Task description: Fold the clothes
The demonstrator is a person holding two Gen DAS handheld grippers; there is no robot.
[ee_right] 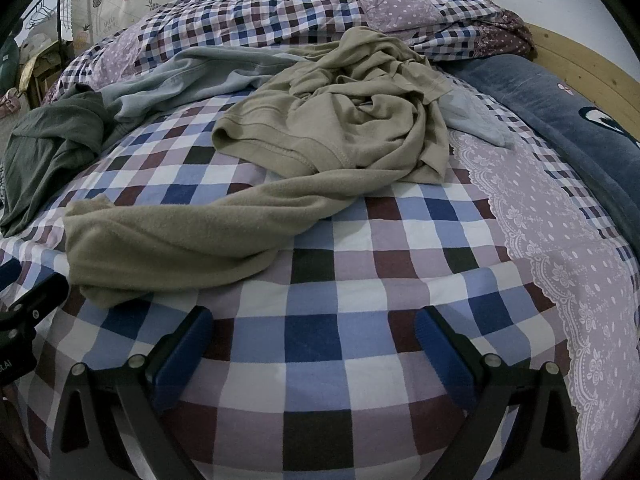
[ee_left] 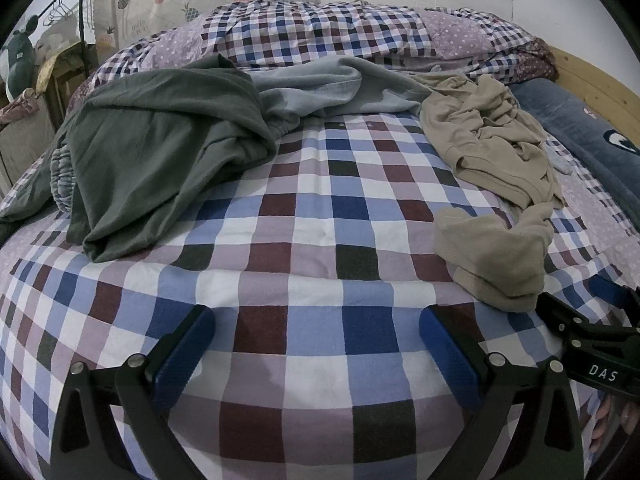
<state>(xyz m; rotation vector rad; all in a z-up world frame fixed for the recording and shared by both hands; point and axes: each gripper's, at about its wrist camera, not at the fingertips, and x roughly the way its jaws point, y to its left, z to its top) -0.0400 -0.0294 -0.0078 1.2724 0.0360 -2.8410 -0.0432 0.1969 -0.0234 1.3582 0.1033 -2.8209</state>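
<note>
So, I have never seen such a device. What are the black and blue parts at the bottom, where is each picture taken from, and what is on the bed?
Each picture comes from a camera mounted on a hand-held gripper, looking forward along its two blue-padded fingers. One view shows the left gripper, the other the right gripper. Both are open and hold nothing. They hover above a checked bedsheet. On it lie three unfolded clothes: a beige garment, a dark green garment and a light grey garment. A dark blue blanket lies along the bed's right side.

Left gripper [ee_left: 316, 320], right gripper [ee_right: 314, 320]: black frames, blue pads, silver screws; "DAS" marking, perhaps partial.
</note>
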